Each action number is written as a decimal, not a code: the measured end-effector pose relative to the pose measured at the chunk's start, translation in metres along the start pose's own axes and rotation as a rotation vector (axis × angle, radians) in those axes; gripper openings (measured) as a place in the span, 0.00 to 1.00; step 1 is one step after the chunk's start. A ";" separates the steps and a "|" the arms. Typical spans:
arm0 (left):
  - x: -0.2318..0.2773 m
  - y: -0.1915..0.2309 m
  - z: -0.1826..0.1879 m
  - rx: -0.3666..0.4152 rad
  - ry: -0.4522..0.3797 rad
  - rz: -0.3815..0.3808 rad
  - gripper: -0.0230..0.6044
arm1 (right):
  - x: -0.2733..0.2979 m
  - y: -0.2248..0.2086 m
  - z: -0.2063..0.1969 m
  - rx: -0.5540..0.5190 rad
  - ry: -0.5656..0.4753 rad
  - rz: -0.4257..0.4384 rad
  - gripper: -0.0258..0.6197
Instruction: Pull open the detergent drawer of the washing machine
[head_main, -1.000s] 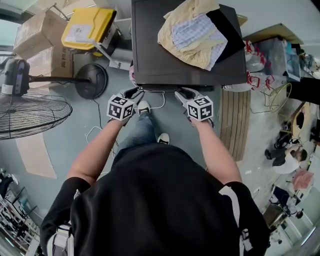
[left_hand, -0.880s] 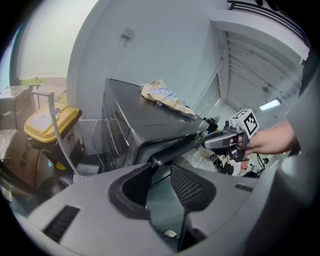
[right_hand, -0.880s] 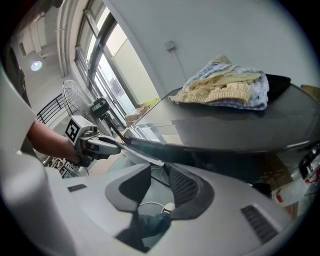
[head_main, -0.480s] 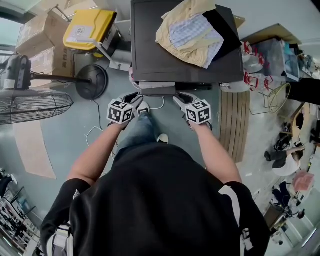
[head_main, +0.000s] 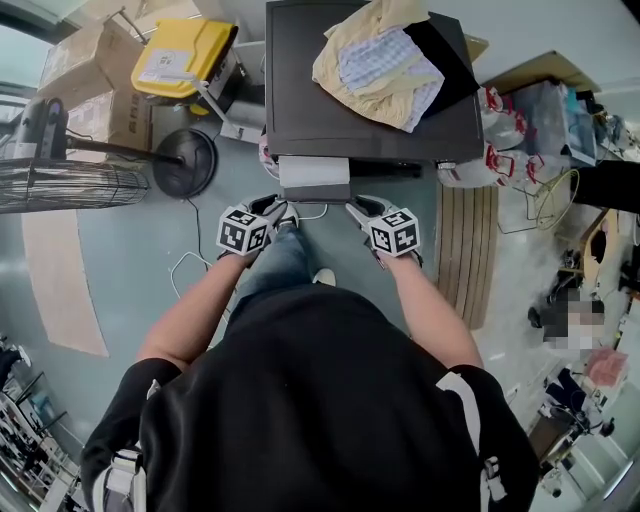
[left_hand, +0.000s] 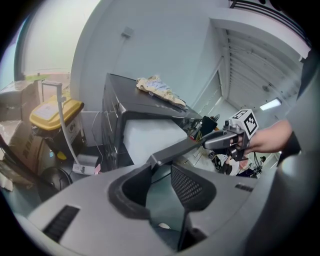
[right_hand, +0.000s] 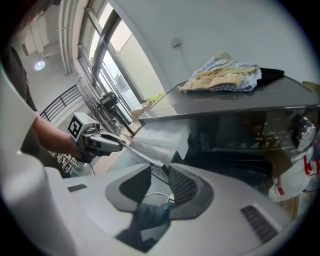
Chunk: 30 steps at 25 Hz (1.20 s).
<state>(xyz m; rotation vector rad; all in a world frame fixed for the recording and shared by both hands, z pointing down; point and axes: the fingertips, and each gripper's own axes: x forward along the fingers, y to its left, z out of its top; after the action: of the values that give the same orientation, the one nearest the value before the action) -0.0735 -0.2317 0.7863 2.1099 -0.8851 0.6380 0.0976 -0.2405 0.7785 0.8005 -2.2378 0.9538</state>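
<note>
The dark washing machine (head_main: 300, 100) stands ahead of me, and its pale detergent drawer (head_main: 313, 172) sticks out of the front toward me. My left gripper (head_main: 280, 207) is shut on the left end of the drawer's front, my right gripper (head_main: 352, 208) on the right end. In the left gripper view the left gripper (left_hand: 159, 169) clamps the end of the dark front strip (left_hand: 180, 147), with the white drawer (left_hand: 150, 137) behind it. In the right gripper view the right gripper (right_hand: 160, 170) holds the other end of the drawer (right_hand: 160, 135).
A heap of clothes (head_main: 385, 60) lies on the machine's top. At the left are a yellow bin (head_main: 180, 55), cardboard boxes (head_main: 90, 110) and a floor fan (head_main: 60, 185). A wooden pallet (head_main: 470, 250) lies right. My shoe (head_main: 322, 276) and a white cable (head_main: 190, 265) are on the floor below.
The drawer has slid out of the machine toward me. Both grippers have moved back with it, still holding its front.
</note>
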 end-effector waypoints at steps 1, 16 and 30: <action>-0.001 -0.002 -0.002 -0.002 0.000 0.001 0.24 | -0.002 0.002 -0.002 0.000 0.001 0.002 0.21; -0.015 -0.025 -0.027 -0.004 0.014 0.016 0.24 | -0.018 0.020 -0.029 -0.008 0.013 0.025 0.21; -0.024 -0.045 -0.056 0.002 0.046 0.008 0.24 | -0.030 0.036 -0.059 -0.005 0.028 0.034 0.21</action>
<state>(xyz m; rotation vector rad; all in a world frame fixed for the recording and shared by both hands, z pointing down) -0.0634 -0.1567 0.7834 2.0866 -0.8682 0.6889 0.1072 -0.1658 0.7770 0.7447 -2.2352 0.9687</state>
